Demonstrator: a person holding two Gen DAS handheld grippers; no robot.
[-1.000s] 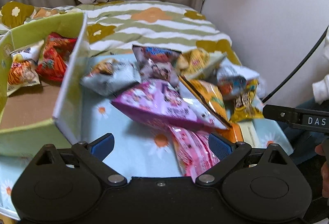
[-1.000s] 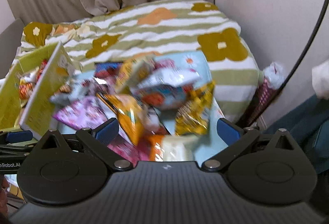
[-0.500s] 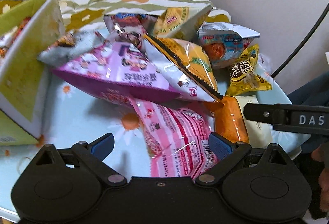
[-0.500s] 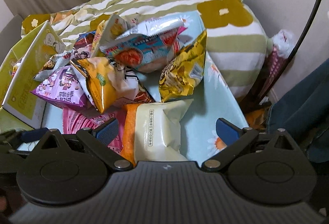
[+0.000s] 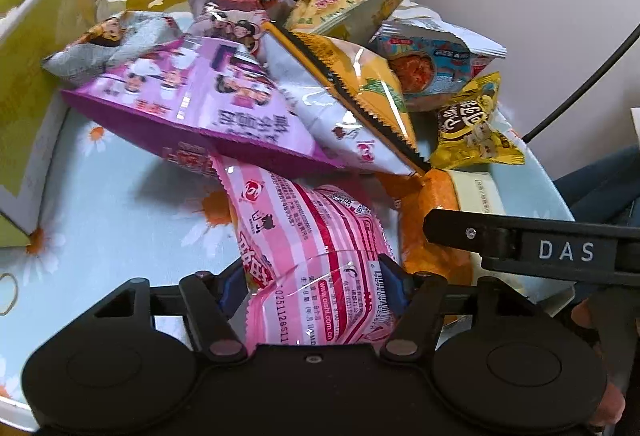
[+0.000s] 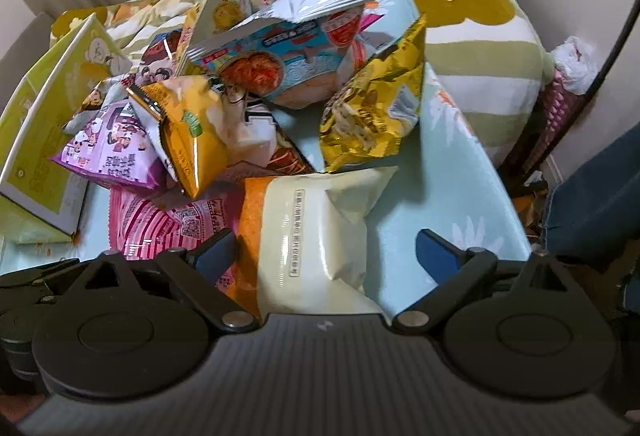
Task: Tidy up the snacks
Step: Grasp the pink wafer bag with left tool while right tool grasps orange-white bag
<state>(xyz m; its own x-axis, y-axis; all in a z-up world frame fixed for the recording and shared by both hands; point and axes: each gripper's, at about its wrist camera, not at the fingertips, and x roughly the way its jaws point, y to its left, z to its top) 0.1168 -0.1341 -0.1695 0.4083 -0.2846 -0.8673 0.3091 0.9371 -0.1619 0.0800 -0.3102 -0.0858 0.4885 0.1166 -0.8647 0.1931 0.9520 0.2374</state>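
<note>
Pink snack bag (image 5: 316, 260) pinched in left tool (image 5: 312, 286); right tool (image 6: 326, 256) wide open.

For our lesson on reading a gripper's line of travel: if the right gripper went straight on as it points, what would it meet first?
The right gripper would first meet the cream-and-orange packet, already lying between its open jaws. The gold packet lies beyond, though depth is unclear.

Left claw (image 5: 314, 286): bottom centre of its frame, blue-padded black fingers closed in, gripping.
Right claw (image 6: 326, 256): bottom centre, fingers spread wide.
</note>
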